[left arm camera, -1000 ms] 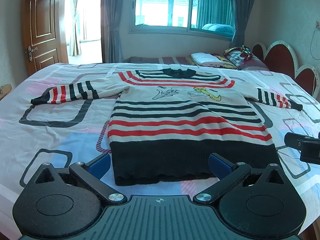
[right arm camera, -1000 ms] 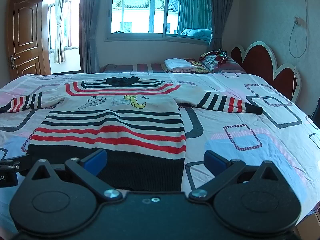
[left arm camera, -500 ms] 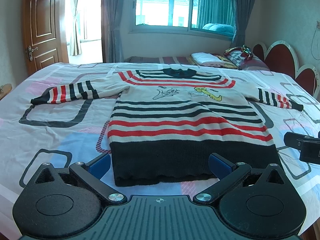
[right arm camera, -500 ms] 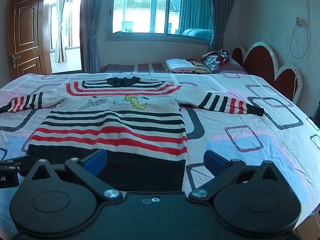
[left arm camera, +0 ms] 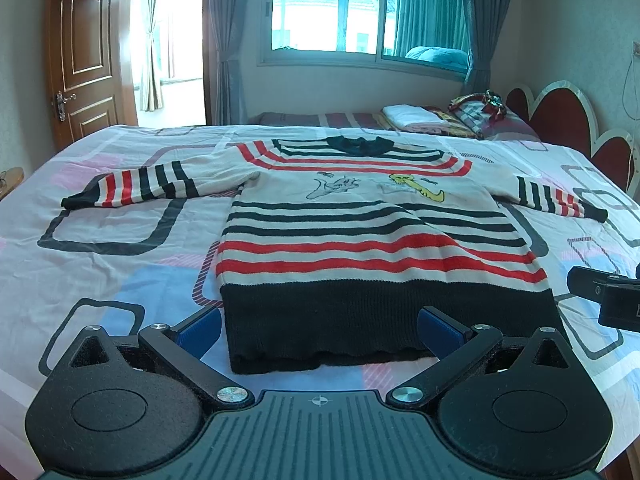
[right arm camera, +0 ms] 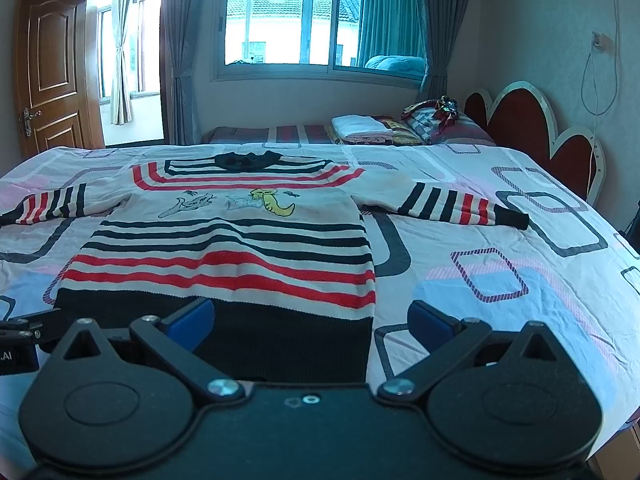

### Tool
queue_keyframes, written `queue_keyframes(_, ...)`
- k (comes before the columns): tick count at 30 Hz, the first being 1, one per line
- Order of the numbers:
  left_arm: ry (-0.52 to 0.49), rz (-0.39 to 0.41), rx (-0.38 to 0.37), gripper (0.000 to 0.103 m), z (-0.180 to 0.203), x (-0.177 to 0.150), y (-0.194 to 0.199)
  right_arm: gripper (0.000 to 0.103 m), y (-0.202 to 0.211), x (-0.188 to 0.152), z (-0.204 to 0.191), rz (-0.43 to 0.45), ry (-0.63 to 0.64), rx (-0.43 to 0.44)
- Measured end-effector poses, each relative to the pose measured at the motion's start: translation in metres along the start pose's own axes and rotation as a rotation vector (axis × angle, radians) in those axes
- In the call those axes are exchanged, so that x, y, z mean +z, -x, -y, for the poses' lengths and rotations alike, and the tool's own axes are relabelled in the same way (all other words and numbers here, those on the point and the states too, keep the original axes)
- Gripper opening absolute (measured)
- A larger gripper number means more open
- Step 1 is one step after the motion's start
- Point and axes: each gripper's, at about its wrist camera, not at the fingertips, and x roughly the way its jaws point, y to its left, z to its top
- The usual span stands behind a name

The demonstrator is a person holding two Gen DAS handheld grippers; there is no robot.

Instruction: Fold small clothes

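A small striped sweater (left arm camera: pixel 352 232) (right arm camera: pixel 240 240) lies flat on the bed, face up, with both sleeves spread sideways and its black hem nearest me. My left gripper (left arm camera: pixel 320 328) is open just before the hem, its blue pads on either side of the hem's left half. My right gripper (right arm camera: pixel 310 322) is also open over the hem's right corner, with one pad above the black band and the other over the sheet. Neither holds anything. In the left wrist view the right gripper's tip (left arm camera: pixel 600 296) shows at the right edge.
The bed sheet (left arm camera: pixel 120 264) has grey, pink and blue square prints. Folded white cloth (right arm camera: pixel 362 126) and a colourful pile (right arm camera: pixel 432 118) lie at the far end by the red headboard (right arm camera: pixel 536 128). A wooden door (left arm camera: pixel 86 52) stands at the left.
Both views have crept slightly back or up; the sweater sits a touch lower and farther. Both grippers stay open and the sweater has not moved.
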Motion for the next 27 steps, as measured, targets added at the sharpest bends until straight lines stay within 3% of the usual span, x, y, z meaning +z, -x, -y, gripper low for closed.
queue_keyframes(3, 0.001, -0.001, -0.001, 0.103, 0.000, 0.000, 0.000, 0.102, 0.000, 0.001, 0.000, 0.000, 0.004, 0.002)
queue_keyframes(8, 0.016, 0.006, -0.071, 0.103, -0.003, 0.002, 0.002, 0.102, -0.003, 0.000, 0.003, -0.016, -0.014, 0.006)
queue_keyframes(14, 0.121, -0.041, -0.204, 0.103, -0.022, 0.021, -0.024, 0.103, -0.012, 0.004, 0.030, 0.004, -0.093, -0.013)
queue_keyframes(20, 0.180, 0.032, -0.089, 0.103, -0.044, 0.069, -0.074, 0.103, -0.041, 0.032, 0.104, 0.069, -0.250, -0.093)
queue_keyframes(22, 0.214, 0.036, -0.073, 0.103, -0.052, 0.089, -0.101, 0.103, -0.059, 0.046, 0.140, 0.089, -0.338, -0.079)
queue_keyframes(25, 0.306, 0.044, -0.148, 0.103, -0.065, 0.112, -0.140, 0.102, -0.093, 0.065, 0.202, 0.139, -0.513, -0.035)
queue_keyframes(26, 0.332, 0.052, -0.168, 0.103, -0.068, 0.119, -0.151, 0.098, -0.106, 0.070, 0.219, 0.150, -0.549, -0.032)
queue_keyframes(27, 0.331, 0.063, -0.159, 0.103, -0.067, 0.124, -0.161, 0.086, -0.121, 0.075, 0.237, 0.154, -0.581, -0.033)
